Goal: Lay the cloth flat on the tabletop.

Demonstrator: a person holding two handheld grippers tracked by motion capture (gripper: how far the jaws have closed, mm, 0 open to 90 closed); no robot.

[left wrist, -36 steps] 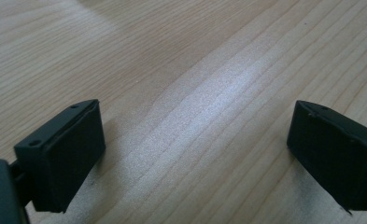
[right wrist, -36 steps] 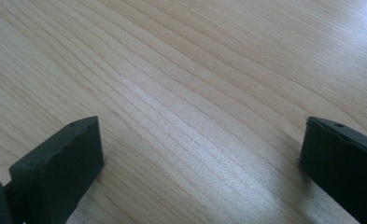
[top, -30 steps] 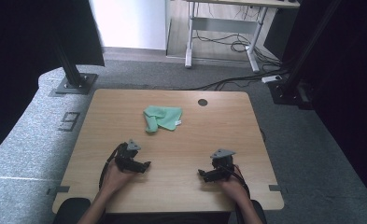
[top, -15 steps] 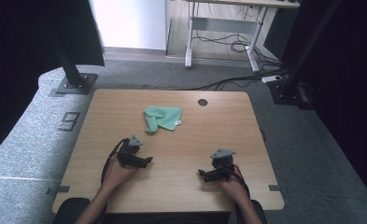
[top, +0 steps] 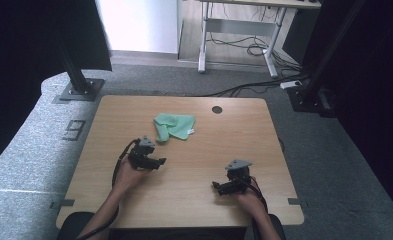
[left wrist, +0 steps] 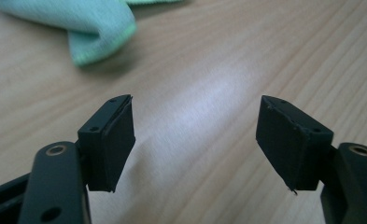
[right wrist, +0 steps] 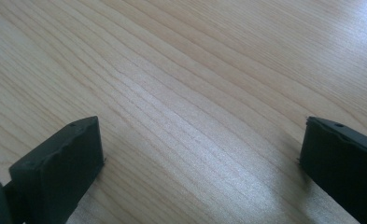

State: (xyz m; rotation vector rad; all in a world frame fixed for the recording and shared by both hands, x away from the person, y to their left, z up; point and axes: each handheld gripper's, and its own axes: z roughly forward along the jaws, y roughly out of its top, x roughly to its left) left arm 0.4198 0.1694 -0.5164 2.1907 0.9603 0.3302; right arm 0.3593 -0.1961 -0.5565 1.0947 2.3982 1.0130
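On the worktop (top: 134,115), high view: cloth (top: 174,126) lies toward the far edge; left gripper (top: 156,162) just short of it, right gripper (top: 220,188) near the front edge. Left gripper view: jaws wide apart, empty, cloth (left wrist: 78,25) beyond. Right gripper view: jaws wide apart, empty.

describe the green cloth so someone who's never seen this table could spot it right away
Start at the wooden table and go to its far half, just left of the round hole near the far edge. There lies the cloth, mint green and crumpled, with one corner folded down toward the left gripper. It is the only soft, coloured thing on the bare wood.
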